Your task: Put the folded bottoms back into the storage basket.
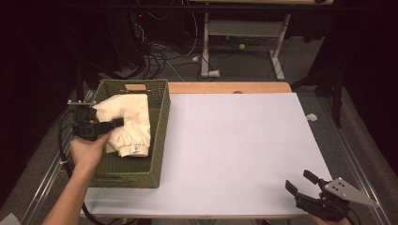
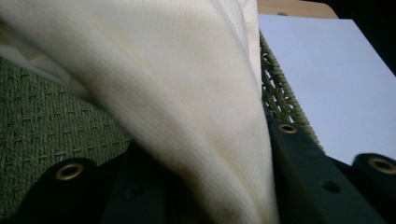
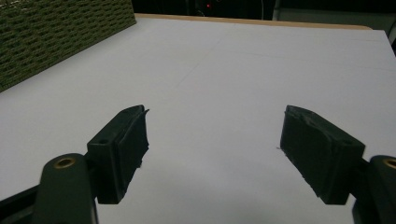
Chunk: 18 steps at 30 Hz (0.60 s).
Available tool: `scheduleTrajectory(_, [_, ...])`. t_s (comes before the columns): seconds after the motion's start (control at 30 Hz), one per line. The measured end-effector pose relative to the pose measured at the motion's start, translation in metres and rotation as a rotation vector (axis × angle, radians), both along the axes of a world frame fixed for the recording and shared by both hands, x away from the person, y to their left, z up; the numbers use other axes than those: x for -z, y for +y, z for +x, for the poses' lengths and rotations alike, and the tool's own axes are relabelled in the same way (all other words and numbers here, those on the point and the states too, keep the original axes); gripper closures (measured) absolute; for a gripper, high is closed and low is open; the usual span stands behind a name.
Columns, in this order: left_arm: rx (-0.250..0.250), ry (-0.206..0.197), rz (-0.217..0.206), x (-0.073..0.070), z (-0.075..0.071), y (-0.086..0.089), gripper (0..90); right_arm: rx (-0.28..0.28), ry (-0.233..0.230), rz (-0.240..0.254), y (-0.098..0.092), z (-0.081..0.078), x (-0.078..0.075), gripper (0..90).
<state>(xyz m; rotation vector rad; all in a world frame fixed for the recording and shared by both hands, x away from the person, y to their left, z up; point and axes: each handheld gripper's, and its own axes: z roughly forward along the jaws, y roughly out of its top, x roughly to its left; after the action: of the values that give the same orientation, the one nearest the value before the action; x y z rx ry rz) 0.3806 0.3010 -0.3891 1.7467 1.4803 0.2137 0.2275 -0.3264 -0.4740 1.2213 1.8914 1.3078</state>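
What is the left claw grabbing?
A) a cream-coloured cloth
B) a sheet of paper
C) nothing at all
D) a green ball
A: the left claw is shut on the cream-coloured cloth inside the green woven basket, and the left gripper view shows the fabric pinched between its black jaws.

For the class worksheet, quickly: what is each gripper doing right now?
Left gripper: shut on the cream knitted cloth.
Right gripper: open, holding nothing.
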Motion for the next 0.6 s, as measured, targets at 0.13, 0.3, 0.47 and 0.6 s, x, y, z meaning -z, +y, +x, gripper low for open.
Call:
scheduleTrajectory(0.13, [-0.008,0.019,0.007,0.005,0.008,-0.002,67.9,0.000,0.001,0.000,0.000,0.000,0.000,23.8])
scheduleTrajectory(0.3, [-0.017,0.039,0.009,0.011,0.018,-0.005,67.7,-0.003,0.000,-0.004,0.000,0.000,0.000,23.8])
scheduleTrajectory(0.47, [-0.022,0.065,0.009,0.017,0.027,-0.009,67.7,-0.004,0.001,-0.003,0.000,0.000,0.000,23.8])
scheduleTrajectory(0.6, [-0.026,0.086,0.015,0.022,0.033,-0.012,67.7,-0.005,0.004,0.000,0.000,0.001,0.000,23.8])
